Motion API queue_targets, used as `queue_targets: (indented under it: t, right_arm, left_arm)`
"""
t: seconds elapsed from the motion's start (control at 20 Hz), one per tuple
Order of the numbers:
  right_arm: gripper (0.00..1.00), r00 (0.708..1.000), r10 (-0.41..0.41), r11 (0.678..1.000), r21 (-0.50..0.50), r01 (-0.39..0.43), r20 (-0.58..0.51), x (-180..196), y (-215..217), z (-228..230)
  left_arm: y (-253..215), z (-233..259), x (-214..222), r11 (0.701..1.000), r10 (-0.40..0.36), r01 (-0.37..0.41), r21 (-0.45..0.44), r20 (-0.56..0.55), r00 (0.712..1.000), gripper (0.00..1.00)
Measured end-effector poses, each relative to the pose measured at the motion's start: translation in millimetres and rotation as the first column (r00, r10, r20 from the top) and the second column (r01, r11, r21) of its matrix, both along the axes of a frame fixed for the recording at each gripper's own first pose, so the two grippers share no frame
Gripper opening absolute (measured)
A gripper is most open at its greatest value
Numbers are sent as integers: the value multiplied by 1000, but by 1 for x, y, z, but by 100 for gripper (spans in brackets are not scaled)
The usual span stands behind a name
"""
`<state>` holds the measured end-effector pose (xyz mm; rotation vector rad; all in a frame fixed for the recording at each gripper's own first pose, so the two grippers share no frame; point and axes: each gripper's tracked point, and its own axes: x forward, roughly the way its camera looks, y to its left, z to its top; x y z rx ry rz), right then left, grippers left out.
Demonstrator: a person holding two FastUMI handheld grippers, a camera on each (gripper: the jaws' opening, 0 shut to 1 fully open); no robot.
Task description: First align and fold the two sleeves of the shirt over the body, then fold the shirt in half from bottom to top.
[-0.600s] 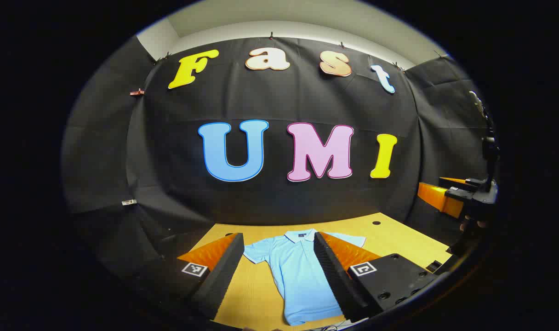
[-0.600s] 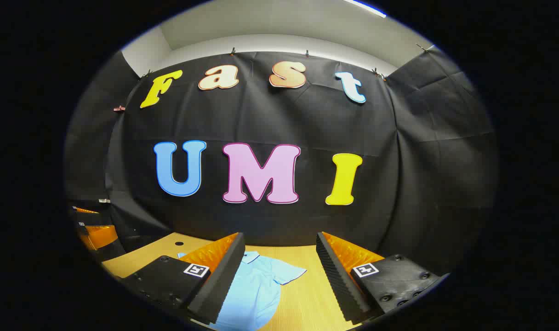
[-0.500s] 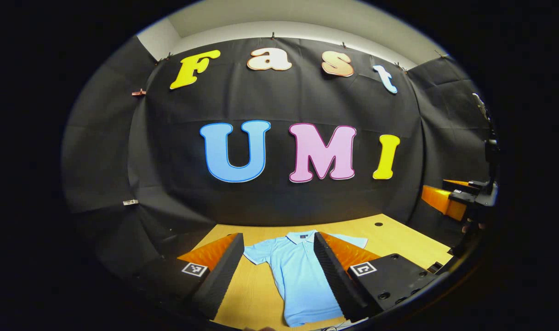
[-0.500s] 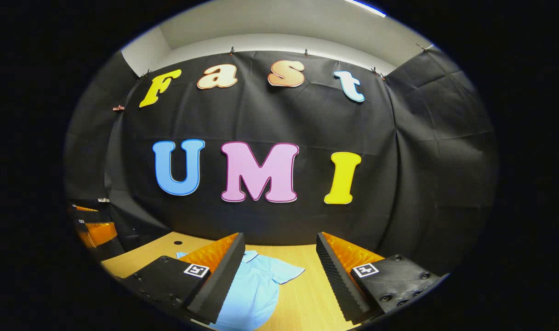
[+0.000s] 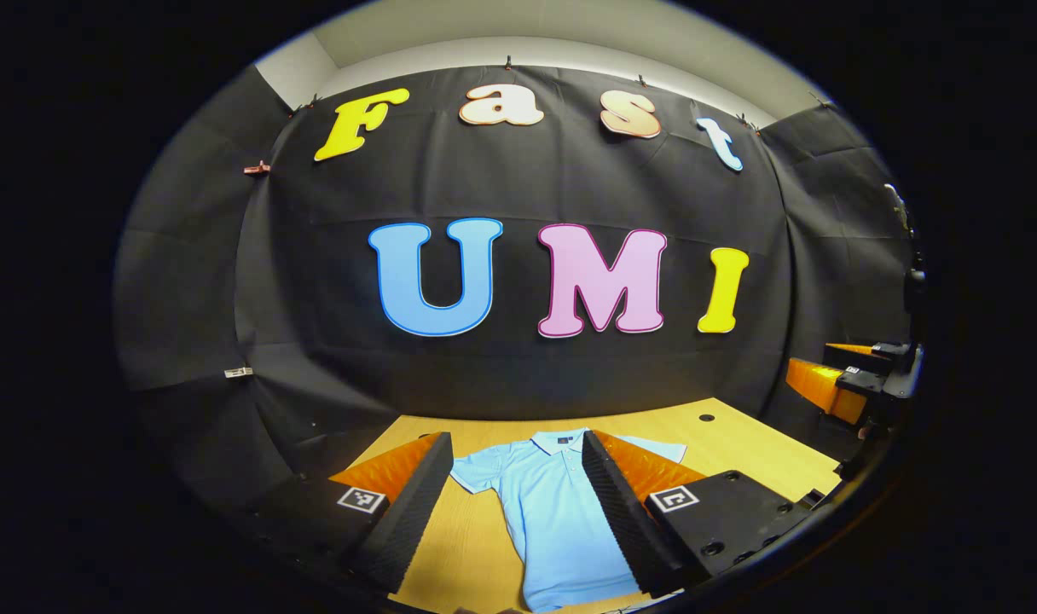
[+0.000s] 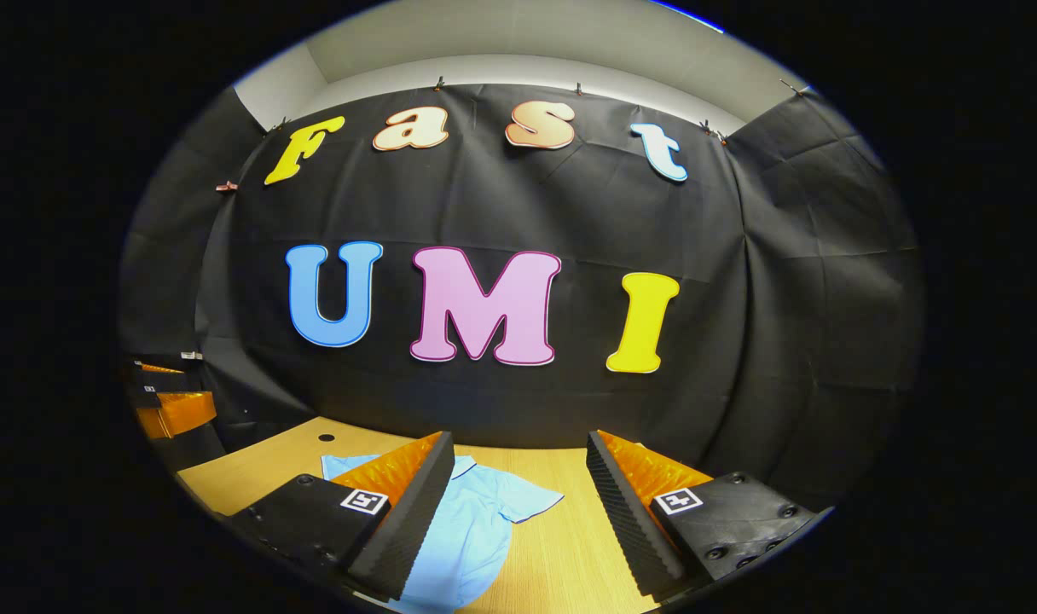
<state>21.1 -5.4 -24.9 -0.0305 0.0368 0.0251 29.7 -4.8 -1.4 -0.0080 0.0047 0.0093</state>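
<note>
**Mia:** Where is the shirt (image 5: 561,512)?

**Ben:** It lies flat on the tabletop (image 5: 740,443), collar at the far end. Both sleeves stick out to the sides. Nothing is folded yet.

**Mia:** And the claws?

**Ben:** The left claw (image 5: 518,503) is up in the air with its fingers wide apart, holding nothing. The right claw (image 6: 518,512) is the same, fingers apart and empty. In the left gripper view you can see the right claw far off at the side too.

**Mia:** What could go wrong?

**Ben:** A claw might pinch only the top layer of a sleeve (image 6: 527,503). Then the sleeve would bunch up. Or one claw could pull harder, and the whole shirt would slide and go crooked.

**Mia:** Did anything change from a moment ago?

**Ben:** A little. In the right gripper view more of the shirt shows now, and the wall sits a bit higher. The shirt itself has not moved.
</note>
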Motion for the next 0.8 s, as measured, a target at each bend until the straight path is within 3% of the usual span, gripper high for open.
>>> queue_targets:
  t: [0.4,0.8]
  right_arm:
    - [97,998,8,1000,-22,-10,-57,34,-5,-24]
    - [97,993,37,999,-16,-39,-113,84,-16,-54]
  left_arm:
    - [0,-6,14,1000,20,-20,-2,-15,1000,97]
    - [1,-10,34,995,95,-95,4,-10,995,96]
